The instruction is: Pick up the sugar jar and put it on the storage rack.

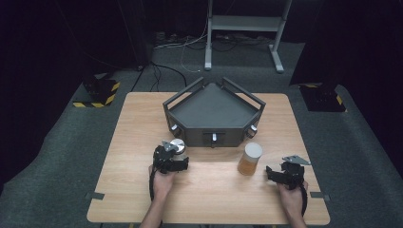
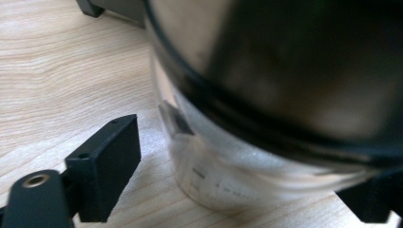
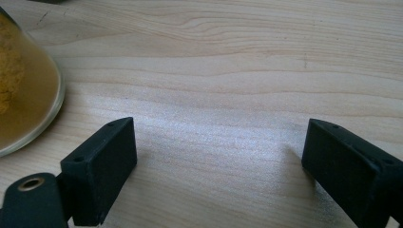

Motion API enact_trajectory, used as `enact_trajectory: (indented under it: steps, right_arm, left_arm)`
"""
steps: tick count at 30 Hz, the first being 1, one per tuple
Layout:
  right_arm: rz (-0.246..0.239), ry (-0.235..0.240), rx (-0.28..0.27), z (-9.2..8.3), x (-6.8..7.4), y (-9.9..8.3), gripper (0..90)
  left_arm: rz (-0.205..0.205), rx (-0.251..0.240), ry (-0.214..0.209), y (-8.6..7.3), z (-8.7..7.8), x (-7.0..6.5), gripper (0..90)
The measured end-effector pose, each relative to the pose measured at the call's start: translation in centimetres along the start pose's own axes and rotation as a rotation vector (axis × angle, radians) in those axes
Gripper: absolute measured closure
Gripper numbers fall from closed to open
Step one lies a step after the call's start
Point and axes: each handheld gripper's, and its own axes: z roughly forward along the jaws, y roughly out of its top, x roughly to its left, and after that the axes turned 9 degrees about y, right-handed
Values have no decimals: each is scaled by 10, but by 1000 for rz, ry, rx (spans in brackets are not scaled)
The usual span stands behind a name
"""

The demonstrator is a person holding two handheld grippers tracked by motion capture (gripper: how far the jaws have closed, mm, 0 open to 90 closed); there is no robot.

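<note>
In the high view, a wooden desk [image 1: 142, 199] carries a dark angular tray [image 1: 214, 114] with rails and small knobs on its front faces, set toward 12 o'clock. A jar with a pale lid and amber contents [image 1: 250, 159] stands just off the tray's front right corner, at about 5 o'clock from it. A clear jar with a silver lid [image 1: 177, 146] stands at the tray's 7 o'clock. The left gripper [image 1: 171, 159] sits up against this jar, the left hand [image 1: 161, 183] behind it, forearm coming from the near edge. The right gripper [image 1: 280, 173] lies at 4 o'clock from the amber jar, apart from it, held by the right hand [image 1: 292, 199]. Open desk lies between the two hands and along the near edge.

In the left gripper view, the clear jar [image 2: 247, 180] stands between the widely spread jaws, and whether they touch it cannot be told. Faint print on its wall is too blurred to read.

In the right gripper view, the jaws are spread wide over bare wood with nothing between them; the amber jar [image 3: 28, 99] sits at 10 o'clock.
</note>
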Motion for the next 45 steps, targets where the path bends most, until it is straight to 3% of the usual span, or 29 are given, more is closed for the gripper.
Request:
enact_trajectory:
  steps: [8,28,45]
  right_arm:
    - [0,0,0,0,0,0,109]
    - [0,0,0,0,0,0,109]
    - [0,0,0,0,0,0,109]
  left_arm:
    - [-6,-7,7,-1,1,-2,181]
    - [23,-12,11,1,3,-8,286]
    - [64,-8,37,5,1,-14,308]
